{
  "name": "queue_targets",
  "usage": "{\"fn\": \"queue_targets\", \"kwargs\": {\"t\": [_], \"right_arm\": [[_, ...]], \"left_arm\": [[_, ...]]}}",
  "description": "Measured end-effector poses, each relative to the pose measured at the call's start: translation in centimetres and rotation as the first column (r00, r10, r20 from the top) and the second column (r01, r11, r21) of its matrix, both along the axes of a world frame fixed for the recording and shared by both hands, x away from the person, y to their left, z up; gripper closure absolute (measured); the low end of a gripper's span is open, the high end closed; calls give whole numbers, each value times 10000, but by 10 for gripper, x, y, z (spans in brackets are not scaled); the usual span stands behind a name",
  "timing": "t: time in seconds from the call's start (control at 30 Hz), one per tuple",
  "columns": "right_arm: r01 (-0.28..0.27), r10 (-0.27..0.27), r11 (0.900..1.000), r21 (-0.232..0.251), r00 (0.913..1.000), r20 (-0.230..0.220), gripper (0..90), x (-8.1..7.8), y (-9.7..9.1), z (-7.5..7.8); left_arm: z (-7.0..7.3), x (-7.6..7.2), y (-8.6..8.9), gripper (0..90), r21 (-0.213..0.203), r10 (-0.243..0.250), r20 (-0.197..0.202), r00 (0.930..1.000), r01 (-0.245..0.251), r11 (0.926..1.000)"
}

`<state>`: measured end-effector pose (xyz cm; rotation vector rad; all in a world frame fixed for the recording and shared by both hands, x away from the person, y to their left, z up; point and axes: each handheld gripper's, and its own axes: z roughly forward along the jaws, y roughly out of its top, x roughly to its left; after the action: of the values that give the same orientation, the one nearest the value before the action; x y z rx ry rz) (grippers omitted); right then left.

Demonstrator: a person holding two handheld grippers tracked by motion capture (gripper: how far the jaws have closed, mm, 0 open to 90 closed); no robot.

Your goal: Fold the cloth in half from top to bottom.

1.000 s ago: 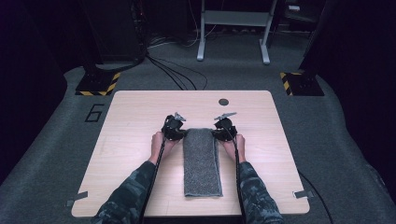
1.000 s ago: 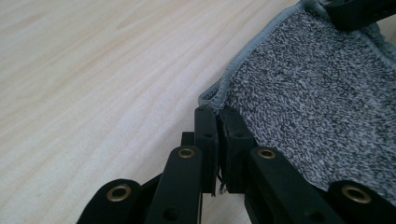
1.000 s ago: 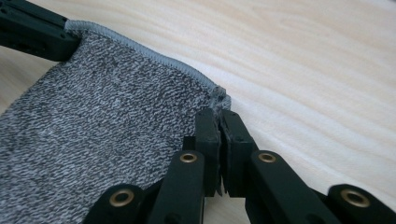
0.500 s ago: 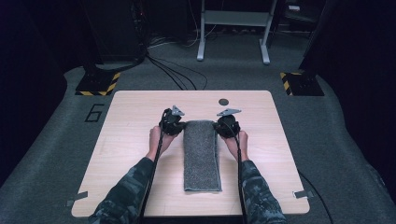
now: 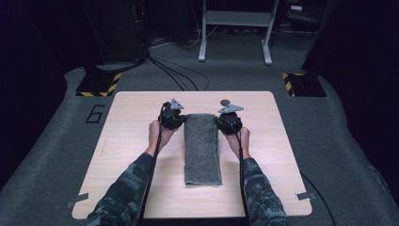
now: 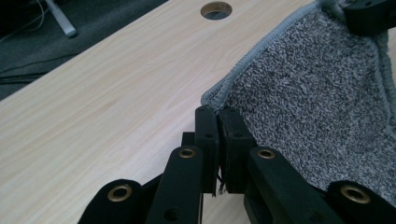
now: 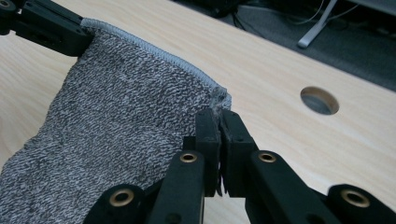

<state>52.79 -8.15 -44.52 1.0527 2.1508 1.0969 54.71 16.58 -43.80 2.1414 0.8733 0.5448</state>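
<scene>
Fingers [image 6: 207,135]: both pairs pinched closed | left gripper [image 5: 172,117], right gripper [image 5: 229,118] each clamp a far corner of grey towel [image 5: 202,148] | towel lies lengthwise on table [image 5: 127,141] between them.

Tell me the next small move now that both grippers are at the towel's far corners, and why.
Probably lift both corners together, then carry them toward the near end. The left gripper and right gripper each look shut on a far corner of the grey towel, which lies flat lengthwise on the table, so a fold seems set up.

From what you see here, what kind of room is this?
Probably a lab or test studio: a bare wooden table on grey carpet, hazard-striped floor blocks, cables, and a person's grippers holding a towel.
</scene>
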Motion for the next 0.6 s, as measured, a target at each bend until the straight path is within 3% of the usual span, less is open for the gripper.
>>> {"fn": "queue_targets", "kwargs": {"t": [0.37,0.6], "right_arm": [[-106,98,9997,209,9993,373,876,-1,-1,13],[-196,181,9994,278,9985,516,876,-10,-3,11]], "left_arm": [[12,-4,0,867,-27,-89,332,9994,90,10000],[14,-9,0,867,12,-172,492,9986,172,9999]]}}
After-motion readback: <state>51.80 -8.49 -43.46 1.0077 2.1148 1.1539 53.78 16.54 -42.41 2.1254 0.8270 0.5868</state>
